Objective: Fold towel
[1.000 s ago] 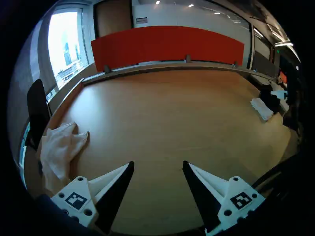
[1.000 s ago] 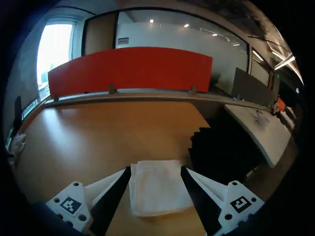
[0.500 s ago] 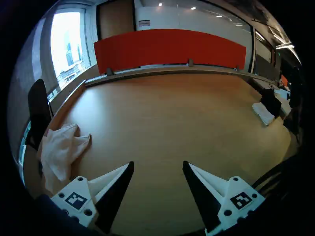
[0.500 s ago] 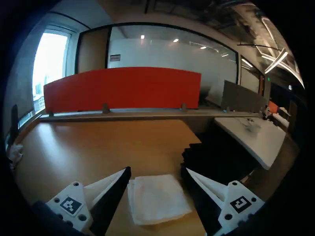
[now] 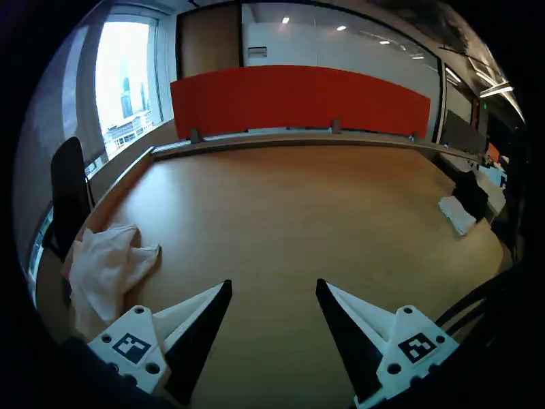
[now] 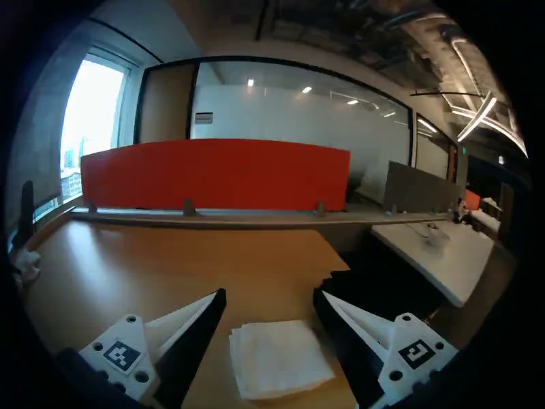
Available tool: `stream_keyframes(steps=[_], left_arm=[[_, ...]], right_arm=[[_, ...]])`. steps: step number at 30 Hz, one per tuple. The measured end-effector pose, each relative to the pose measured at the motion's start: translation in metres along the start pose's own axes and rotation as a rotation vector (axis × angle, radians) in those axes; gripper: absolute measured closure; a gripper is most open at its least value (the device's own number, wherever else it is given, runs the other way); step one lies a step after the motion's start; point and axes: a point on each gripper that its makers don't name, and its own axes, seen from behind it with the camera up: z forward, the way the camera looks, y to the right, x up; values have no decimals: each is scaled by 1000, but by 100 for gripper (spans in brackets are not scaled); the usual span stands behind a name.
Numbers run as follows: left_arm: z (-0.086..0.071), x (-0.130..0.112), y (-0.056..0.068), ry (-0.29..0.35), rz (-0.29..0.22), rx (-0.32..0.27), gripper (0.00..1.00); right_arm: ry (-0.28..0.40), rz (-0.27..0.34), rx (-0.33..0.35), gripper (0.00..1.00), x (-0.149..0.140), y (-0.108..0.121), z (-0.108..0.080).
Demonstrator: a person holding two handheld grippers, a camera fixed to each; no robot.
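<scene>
L hand-held gripper (image 5: 272,283): fingers wide apart, empty, over tabletop (image 5: 293,204); crumpled cloth (image 5: 105,266) nr edge.
R hand-held gripper (image 6: 269,292): wide apart, empty; folded towel (image 6: 283,358) beneath.

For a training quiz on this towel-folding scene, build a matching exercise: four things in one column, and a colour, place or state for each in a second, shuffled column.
Things:
1. folded towel
2. crumpled towel
3. divider panel
4. chair

Descriptions:
A. red, upright along the far edge of the table
B. black, by the window
C. flat, neat white square
D. loose heap at the table's edge

Pairs: 1-C, 2-D, 3-A, 4-B
</scene>
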Motion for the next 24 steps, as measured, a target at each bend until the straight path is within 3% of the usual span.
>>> stream_keyframes(steps=[20,24], left_arm=[[18,105,-44,265,-26,63,9],[22,127,-47,311,-20,55,9]], right_arm=[[67,-25,64,1,41,-37,-9],[84,-30,73,1,49,-46,-10]])
